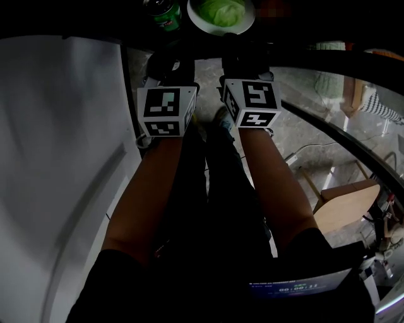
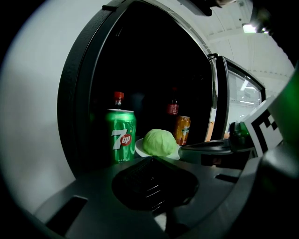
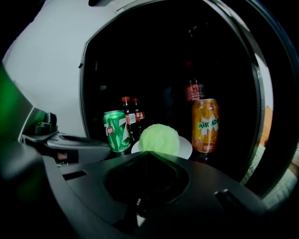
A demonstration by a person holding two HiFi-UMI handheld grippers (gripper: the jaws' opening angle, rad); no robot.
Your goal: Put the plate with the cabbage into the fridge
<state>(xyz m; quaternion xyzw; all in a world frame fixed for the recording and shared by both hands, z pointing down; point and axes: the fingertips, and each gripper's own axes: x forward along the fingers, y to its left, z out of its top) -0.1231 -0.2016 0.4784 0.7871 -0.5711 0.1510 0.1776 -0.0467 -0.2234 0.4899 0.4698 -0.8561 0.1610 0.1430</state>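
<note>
Plate (image 3: pixel 184 148) with the cabbage (image 3: pixel 159 138) stands inside the fridge (image 2: pixel 79 93), between a green can (image 3: pixel 117 130) and an orange can (image 3: pixel 204 125). Left tool (image 2: pixel 150 158) and right tool (image 3: pixel 148 154) are closed and empty, just near of it. I would pull both straight back, touching no can.

Head view is dim for us: forearms (image 1: pixel 154 189) barely lit, corners vignetted black, straight edges bowed by the fisheye. Brightest bit there is the cabbage (image 1: pixel 222 11) at the top edge. In both gripper views we see the fridge interior (image 2: pixel 154 70) near black, while the green can (image 2: pixel 120 135) & cabbage catch light from the room side. Ceiling lamp (image 2: pixel 247 28) glares top right in the left gripper view. Near foreground is soft, underexposed.
</note>
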